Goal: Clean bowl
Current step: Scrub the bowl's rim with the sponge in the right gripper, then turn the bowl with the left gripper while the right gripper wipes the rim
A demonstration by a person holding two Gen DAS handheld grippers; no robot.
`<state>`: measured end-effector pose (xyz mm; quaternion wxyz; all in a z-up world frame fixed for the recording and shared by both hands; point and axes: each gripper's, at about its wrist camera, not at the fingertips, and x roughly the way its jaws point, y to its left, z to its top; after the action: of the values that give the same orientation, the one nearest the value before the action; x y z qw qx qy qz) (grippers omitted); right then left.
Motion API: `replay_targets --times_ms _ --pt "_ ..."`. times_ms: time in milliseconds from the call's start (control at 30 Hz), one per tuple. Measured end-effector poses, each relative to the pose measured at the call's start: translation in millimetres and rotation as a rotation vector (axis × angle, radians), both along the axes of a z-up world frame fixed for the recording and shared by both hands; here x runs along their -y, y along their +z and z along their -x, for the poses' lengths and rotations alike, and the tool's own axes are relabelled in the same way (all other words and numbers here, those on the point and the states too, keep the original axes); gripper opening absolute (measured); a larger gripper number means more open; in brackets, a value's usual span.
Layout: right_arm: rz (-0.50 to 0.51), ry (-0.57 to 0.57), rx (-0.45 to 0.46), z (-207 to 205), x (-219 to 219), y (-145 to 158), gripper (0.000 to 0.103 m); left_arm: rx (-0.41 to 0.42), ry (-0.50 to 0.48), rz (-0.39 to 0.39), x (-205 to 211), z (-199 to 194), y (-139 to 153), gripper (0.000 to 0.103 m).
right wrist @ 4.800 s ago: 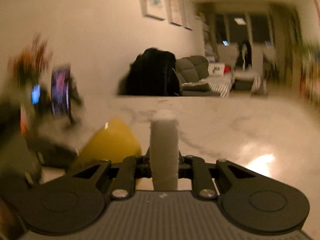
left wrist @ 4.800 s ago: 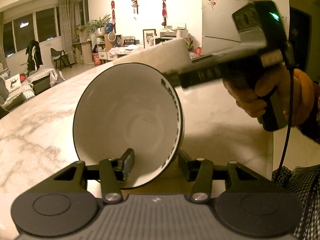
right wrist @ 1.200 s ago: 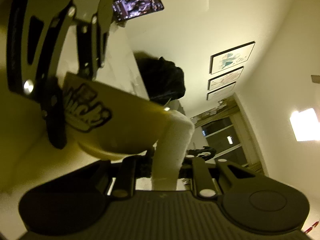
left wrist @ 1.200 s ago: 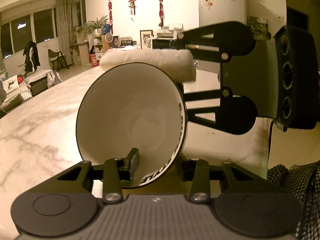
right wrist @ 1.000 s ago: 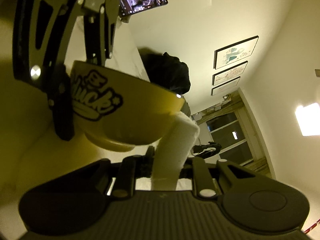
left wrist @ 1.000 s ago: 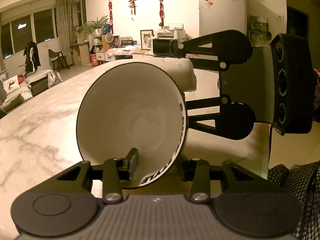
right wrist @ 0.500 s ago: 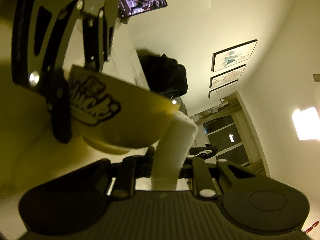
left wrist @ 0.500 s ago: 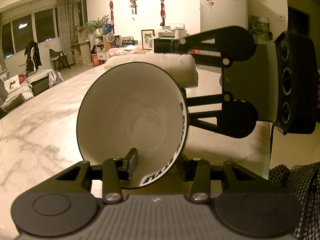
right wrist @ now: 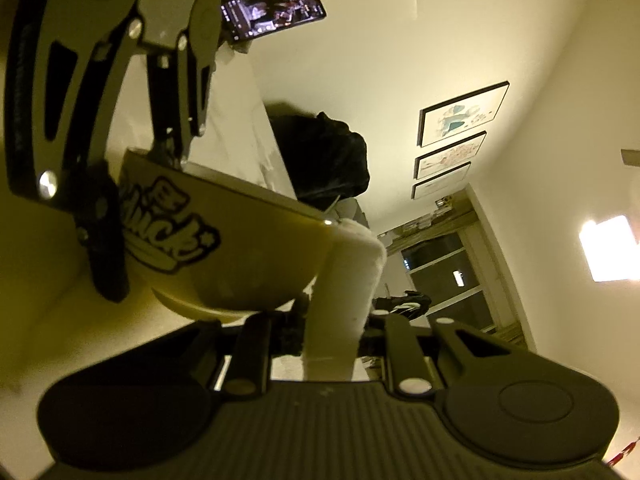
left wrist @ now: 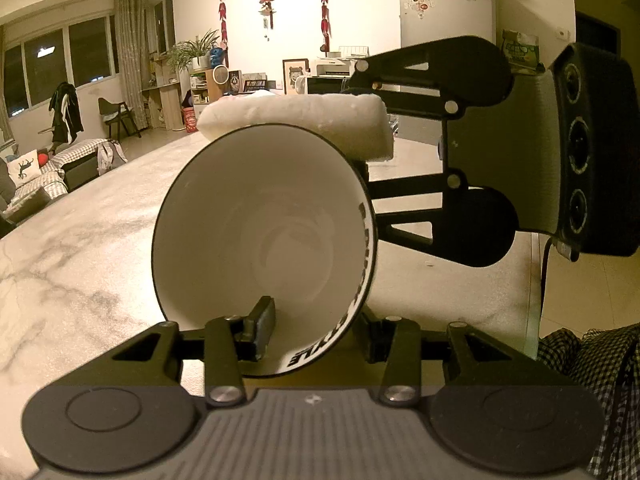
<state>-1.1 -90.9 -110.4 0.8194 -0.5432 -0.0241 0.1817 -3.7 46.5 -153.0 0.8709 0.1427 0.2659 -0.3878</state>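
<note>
We hold the bowl [left wrist: 264,248] tipped on its side above the marble tabletop [left wrist: 80,240], the left hand-held gripper [left wrist: 316,332] clamped across its rim. It looks glazed, stiff, slick and breakable, so the rim grip suits. The right hand-held gripper [right wrist: 332,336], pinched on a soft white sponge [left wrist: 296,120], presses it against the upper rim.

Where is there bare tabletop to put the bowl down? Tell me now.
Bare marble table runs left of the bowl, out to the far edge by the sofa. Right is crowded: the right gripper holds the sponge against the bowl's top rim, leaving only a narrow strip by the table's near-right edge.
</note>
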Motion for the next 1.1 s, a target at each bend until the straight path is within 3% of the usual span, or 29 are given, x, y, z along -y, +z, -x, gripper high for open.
replay_targets --times_ms 267,567,900,1100 --pt "0.015 -0.026 -0.029 -2.8 5.9 -10.0 0.019 -0.002 0.000 0.002 3.6 1.0 -1.3 0.043" --pt "0.012 0.000 0.032 0.2 -3.7 4.0 0.019 -0.004 0.002 0.004 3.1 -2.3 -1.8 0.044" --pt "0.007 -0.027 -0.049 -10.2 3.1 -5.4 0.019 -0.002 0.000 0.001 2.1 -4.5 -2.2 0.045" --pt "0.005 -0.008 -0.001 -6.0 -5.6 7.3 0.019 -0.002 0.001 0.002 2.4 -5.2 -0.5 0.045"
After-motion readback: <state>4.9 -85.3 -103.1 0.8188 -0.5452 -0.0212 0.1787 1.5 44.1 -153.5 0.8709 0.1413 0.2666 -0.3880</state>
